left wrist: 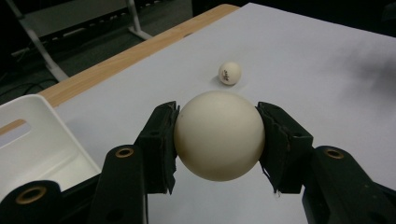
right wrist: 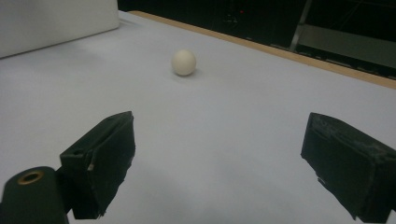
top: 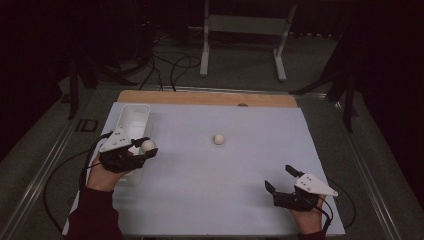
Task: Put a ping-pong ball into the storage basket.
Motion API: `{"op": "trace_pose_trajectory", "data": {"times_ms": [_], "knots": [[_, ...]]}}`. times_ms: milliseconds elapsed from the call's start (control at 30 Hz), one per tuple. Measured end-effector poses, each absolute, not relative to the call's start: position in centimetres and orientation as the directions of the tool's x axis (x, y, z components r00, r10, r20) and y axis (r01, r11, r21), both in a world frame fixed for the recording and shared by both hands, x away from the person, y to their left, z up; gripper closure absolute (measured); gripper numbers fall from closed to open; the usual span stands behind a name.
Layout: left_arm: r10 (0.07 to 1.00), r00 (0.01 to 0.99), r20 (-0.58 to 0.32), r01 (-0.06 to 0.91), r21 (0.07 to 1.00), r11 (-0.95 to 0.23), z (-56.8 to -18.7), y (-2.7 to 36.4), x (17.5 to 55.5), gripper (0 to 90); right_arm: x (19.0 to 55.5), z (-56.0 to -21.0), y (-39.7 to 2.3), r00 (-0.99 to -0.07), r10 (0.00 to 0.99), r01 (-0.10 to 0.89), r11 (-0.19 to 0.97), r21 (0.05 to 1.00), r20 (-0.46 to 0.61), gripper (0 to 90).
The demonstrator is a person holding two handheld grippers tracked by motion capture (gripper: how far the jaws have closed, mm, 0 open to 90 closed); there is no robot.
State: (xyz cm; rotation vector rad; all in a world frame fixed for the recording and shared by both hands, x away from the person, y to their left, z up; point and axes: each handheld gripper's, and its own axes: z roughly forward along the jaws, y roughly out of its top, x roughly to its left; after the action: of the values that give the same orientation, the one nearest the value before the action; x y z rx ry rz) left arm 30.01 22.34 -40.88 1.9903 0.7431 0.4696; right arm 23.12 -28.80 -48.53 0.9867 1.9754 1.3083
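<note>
Two white balls are in play, and one white bin (top: 134,116) sits along the left edge of my table (top: 250,190). From above I see the bin's open top and pale floor; the part I can see holds nothing, though my left hand (top: 102,176) and gripper cover its near end. In my left gripper view a corner of the bin (left wrist: 35,135) shows at lower left, with a slot handle cut in its wall.

My left gripper (top: 142,148) pinches the held ball (top: 148,145), both pads pressed against its sides, right at the bin's right-hand rim; I cannot tell whether it hangs over the rim or just beside it. Up close the held ball (left wrist: 219,135) is smooth, matt and cream-white, round with no mark on the side facing me.

The loose ball (top: 219,139) rests on the white sheet near the middle of the table, well apart from both grippers. My left gripper view shows a small dark print on the loose ball (left wrist: 229,73), which the high view is too coarse to show; in my right gripper view the loose ball (right wrist: 183,62) looks plain.

My right gripper (top: 281,177) is near the table's right front corner, jaws spread wide with only bare sheet between them.
</note>
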Motion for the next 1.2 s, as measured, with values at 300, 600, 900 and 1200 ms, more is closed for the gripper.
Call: {"op": "trace_pose_trajectory", "data": {"times_ms": [300,600,900,1200], "knots": [[0.682,0.731,0.025,0.32,0.87,-0.374,-40.8,23.3,29.9,51.0,23.1,-48.5,-28.8,-0.567,0.822,0.267,0.246,0.932,-0.055,9.5],[0.69,0.723,0.028,0.324,0.869,-0.374,-40.8,23.8,29.9,51.1,23.1,-48.5,-28.8,-0.567,0.822,0.268,0.241,0.933,-0.049,9.5],[0.701,0.713,0.022,0.329,0.872,-0.362,-40.9,24.5,29.8,51.1,23.1,-48.5,-28.8,-0.567,0.822,0.268,0.242,0.933,-0.05,9.5],[0.709,0.705,0.019,0.329,0.877,-0.35,-40.8,25.2,29.7,51.1,23.1,-48.5,-28.8,-0.568,0.822,0.269,0.239,0.933,-0.047,9.5]]}}
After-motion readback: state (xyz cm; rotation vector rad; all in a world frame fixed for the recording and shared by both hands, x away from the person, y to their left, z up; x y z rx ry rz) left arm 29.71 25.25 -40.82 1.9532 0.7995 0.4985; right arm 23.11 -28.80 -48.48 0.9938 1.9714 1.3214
